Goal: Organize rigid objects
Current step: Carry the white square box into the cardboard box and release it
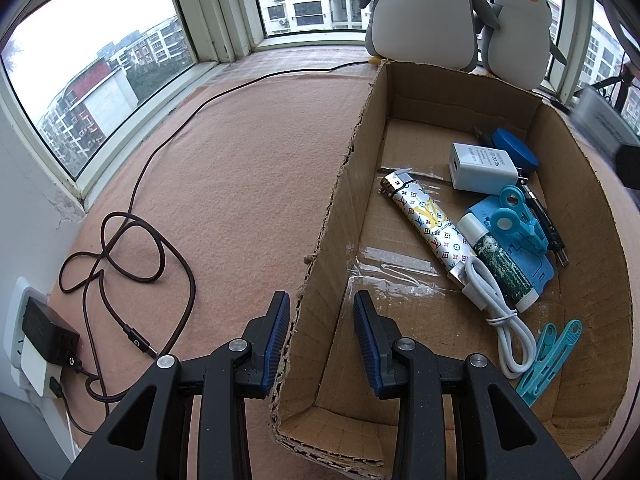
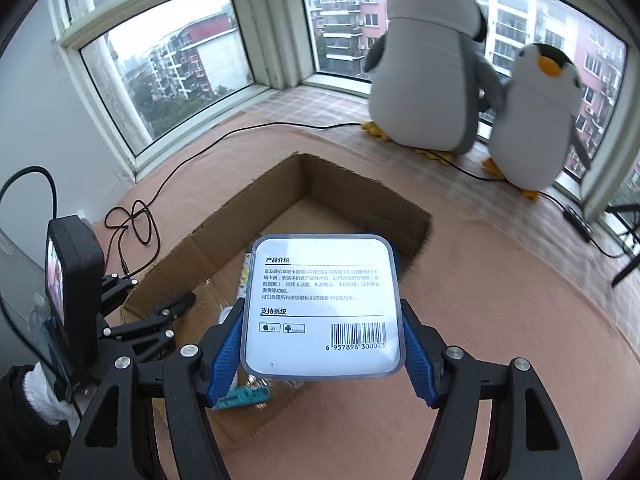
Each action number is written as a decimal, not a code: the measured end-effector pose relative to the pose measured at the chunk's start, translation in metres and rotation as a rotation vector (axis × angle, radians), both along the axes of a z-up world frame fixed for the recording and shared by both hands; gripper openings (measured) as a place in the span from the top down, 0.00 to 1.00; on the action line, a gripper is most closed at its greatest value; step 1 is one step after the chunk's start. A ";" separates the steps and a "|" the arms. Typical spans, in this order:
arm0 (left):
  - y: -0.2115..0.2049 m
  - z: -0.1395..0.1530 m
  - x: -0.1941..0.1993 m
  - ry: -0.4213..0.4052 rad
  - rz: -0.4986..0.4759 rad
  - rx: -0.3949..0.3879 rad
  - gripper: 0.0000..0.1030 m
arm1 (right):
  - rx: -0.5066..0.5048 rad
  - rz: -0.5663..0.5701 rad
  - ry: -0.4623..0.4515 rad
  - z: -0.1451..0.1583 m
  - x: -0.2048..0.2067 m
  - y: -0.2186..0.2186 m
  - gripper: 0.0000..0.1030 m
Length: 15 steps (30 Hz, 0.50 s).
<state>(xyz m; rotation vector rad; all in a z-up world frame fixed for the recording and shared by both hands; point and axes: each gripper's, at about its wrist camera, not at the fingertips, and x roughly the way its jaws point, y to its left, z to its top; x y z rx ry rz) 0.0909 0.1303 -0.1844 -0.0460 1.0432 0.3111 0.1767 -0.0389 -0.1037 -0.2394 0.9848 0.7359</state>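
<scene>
An open cardboard box lies on the pink felt mat. Inside are a patterned lighter, a white charger, a blue round lid, light blue scissors, a green-and-white tube, a white cable and a teal clip. My left gripper straddles the box's left wall near the close corner, shut on it. My right gripper is shut on a flat white case with printed text and a barcode, held above the box.
Two plush penguins stand on the sill behind the box. A brown cable loops across the mat to a black adapter in a wall socket. The left gripper's body shows at the left. Windows ring the mat.
</scene>
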 end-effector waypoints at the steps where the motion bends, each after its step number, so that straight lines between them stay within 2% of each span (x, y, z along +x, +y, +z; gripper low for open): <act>1: 0.000 0.000 0.000 0.000 0.000 0.000 0.65 | -0.001 0.005 0.001 -0.001 0.001 0.005 0.36; 15: 0.000 0.001 0.001 -0.001 0.001 -0.001 0.65 | -0.053 0.038 0.033 -0.027 0.012 0.042 0.36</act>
